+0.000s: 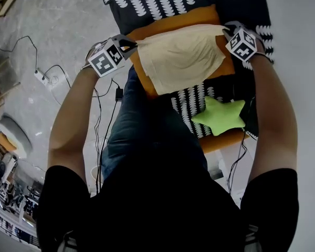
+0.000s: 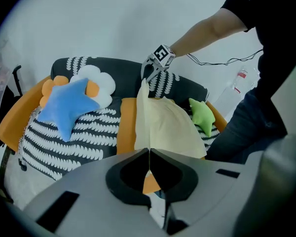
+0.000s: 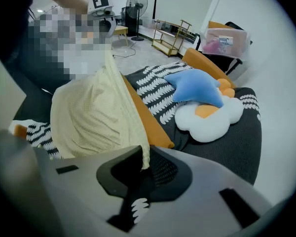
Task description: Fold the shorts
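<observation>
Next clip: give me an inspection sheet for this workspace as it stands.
Surface: sofa with a black-and-white patterned cover and an orange pad.
Job's things: pale yellow shorts, held up and stretched between both grippers.
Clutter: green star cushion, blue star cushion, white flower cushion.
Grippers: left gripper and right gripper each shut on a corner of the shorts.
Cables: black cables and power strip on the floor.
Surroundings: fan, shelf, storage box.

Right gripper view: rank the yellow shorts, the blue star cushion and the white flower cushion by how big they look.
1. yellow shorts, though they hang nearest the camera
2. white flower cushion
3. blue star cushion, somewhat smaller
</observation>
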Available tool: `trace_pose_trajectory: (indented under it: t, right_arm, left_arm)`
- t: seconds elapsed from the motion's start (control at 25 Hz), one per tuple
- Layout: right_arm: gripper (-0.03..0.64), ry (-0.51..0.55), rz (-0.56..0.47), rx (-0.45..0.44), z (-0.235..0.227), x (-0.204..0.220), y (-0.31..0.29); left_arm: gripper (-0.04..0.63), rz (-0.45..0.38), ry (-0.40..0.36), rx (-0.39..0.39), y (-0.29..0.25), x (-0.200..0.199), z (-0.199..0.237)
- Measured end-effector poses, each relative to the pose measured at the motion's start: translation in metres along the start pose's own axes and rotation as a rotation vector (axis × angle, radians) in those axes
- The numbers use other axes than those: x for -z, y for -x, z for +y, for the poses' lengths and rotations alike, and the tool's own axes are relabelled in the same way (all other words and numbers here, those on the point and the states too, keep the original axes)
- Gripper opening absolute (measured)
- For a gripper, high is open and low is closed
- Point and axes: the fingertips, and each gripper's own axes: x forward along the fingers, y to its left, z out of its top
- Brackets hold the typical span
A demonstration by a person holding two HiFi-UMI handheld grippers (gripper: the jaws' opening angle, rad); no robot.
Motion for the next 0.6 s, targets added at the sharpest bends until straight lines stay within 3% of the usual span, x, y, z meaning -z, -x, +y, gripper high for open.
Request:
trace_pose_trajectory:
  t: [0.6]
  right_arm:
    - [0.043,0.037,0.029,0.024,0.098,0.061,0.009]
  left_arm:
    - [0.026,0.026,-0.011,0.160,-0.053,0.011,-0.160]
